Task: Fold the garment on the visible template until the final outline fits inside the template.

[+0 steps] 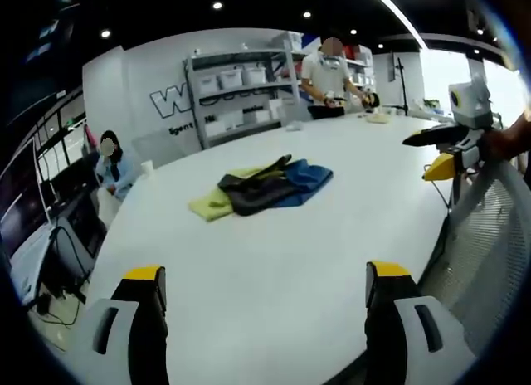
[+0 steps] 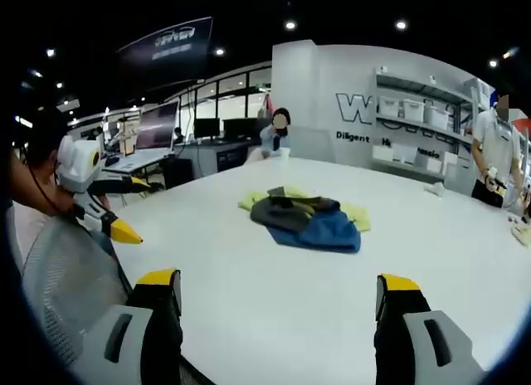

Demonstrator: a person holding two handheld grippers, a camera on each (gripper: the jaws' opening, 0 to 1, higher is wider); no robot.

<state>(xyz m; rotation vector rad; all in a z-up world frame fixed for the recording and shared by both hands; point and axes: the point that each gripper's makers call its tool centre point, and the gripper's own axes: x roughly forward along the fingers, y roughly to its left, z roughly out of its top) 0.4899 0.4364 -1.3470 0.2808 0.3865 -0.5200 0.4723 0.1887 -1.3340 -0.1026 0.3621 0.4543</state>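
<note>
On table [image 1: 274,260] | garment [image 1: 265,186] crumpled, long axis left-right | jaws apart

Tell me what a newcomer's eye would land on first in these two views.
First, the crumpled pile of garments, dark grey over blue and yellow-green cloth, alone near the middle of the big white table. Next, the yellow-tipped fingers of the left gripper and of the right gripper at the bottom of each view, spread wide apart and holding nothing. Behind, a person stands at the far table edge by grey shelves.
</note>
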